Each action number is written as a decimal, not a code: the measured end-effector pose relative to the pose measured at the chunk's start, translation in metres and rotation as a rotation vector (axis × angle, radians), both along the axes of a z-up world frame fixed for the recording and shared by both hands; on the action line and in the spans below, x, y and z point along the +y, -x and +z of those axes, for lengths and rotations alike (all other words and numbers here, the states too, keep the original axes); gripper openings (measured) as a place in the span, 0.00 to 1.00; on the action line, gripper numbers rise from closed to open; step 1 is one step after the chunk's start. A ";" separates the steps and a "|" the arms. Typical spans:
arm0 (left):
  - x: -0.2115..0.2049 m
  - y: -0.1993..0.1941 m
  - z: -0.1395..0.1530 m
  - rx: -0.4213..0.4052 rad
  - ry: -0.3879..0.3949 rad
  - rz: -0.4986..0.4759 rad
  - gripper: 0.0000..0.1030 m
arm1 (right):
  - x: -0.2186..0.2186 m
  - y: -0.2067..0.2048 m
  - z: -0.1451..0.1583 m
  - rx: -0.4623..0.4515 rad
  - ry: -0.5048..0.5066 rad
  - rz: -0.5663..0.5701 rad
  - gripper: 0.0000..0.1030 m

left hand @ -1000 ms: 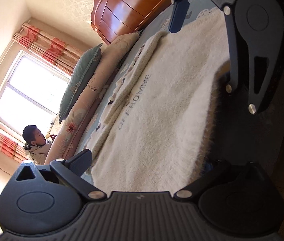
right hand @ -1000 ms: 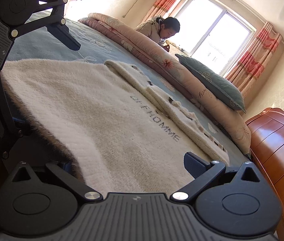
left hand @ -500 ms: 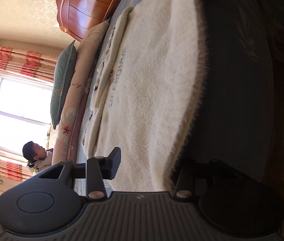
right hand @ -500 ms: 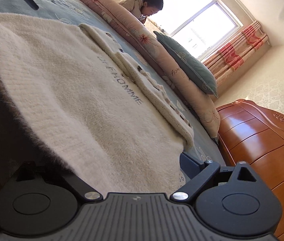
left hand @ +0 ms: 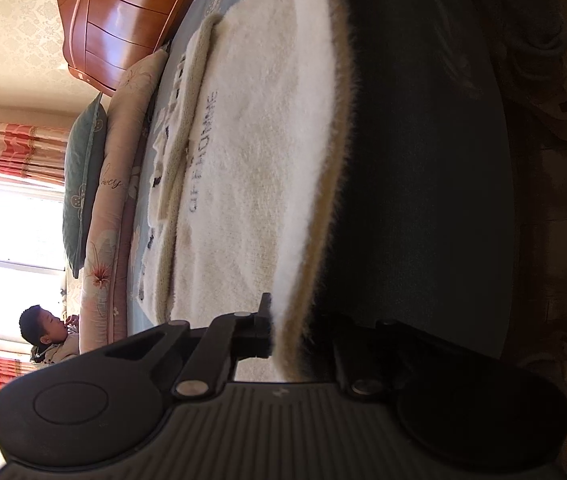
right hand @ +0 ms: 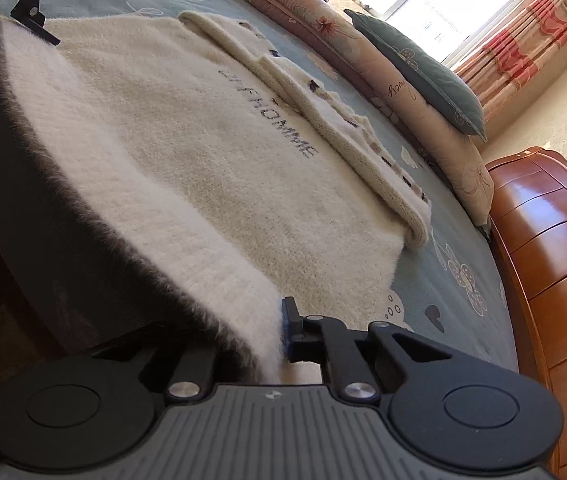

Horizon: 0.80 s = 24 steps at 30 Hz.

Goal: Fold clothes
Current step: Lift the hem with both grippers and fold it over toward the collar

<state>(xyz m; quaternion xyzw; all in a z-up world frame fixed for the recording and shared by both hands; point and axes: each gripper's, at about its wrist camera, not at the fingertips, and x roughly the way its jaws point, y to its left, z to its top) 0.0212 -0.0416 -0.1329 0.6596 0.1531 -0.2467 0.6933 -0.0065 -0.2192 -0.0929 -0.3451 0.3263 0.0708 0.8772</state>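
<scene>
Both grippers have just closed and now pinch the sweater's (right hand: 187,152) near hem where it overhangs the bed (right hand: 455,300) edge: I see the left gripper (left hand: 283,336) clenched on it at lower centre, the right gripper (right hand: 271,340) likewise. Only the left view shows shoes (left hand: 563,108) at upper right; only the right view shows bare bedspread beyond the sweater, toward the headboard (right hand: 555,248).
</scene>
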 end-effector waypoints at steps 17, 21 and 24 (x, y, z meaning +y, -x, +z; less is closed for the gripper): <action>-0.015 -0.071 0.051 -0.096 0.094 0.058 0.09 | -0.014 -0.065 0.055 -0.043 -0.064 0.012 0.09; -0.021 -0.101 0.058 -0.122 0.110 0.072 0.10 | -0.019 -0.088 0.061 -0.058 -0.059 0.015 0.09; -0.025 -0.126 0.062 -0.143 0.128 0.088 0.10 | -0.025 -0.108 0.065 -0.071 -0.057 0.016 0.09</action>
